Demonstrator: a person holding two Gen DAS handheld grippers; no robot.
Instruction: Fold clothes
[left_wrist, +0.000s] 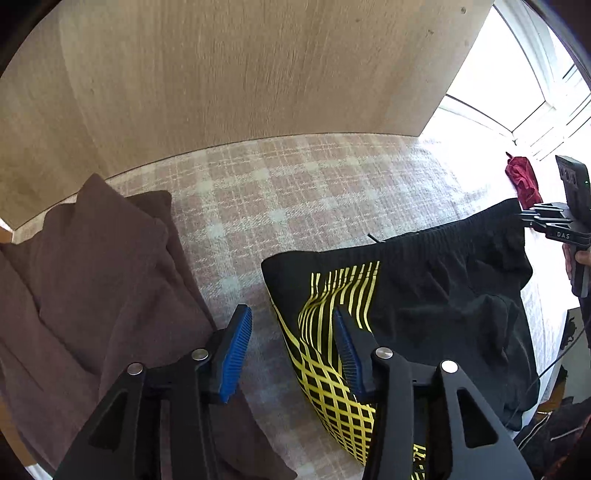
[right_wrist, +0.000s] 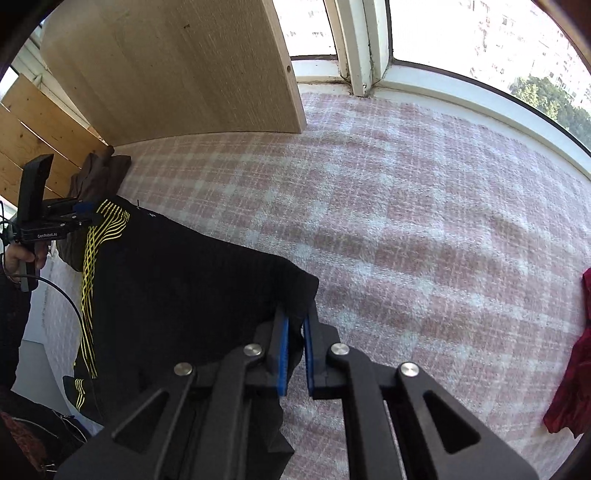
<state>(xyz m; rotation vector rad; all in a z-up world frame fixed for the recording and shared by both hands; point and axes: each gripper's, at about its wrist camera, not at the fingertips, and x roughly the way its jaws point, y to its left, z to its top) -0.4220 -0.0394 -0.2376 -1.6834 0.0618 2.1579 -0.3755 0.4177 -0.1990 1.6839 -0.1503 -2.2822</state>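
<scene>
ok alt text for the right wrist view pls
The right tongs are shut on a corner of black shorts with yellow stripes, on a pink plaid blanket. The left tongs are at the shorts' far end; a red garment lies at the right edge.

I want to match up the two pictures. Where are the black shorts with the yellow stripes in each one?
Left wrist view: the black shorts lie lower right, yellow stripes beside the open left gripper.
Right wrist view: the shorts fill the lower left, one edge pinched in the right gripper.
Shared landmark: the pink checked blanket under them.
</scene>
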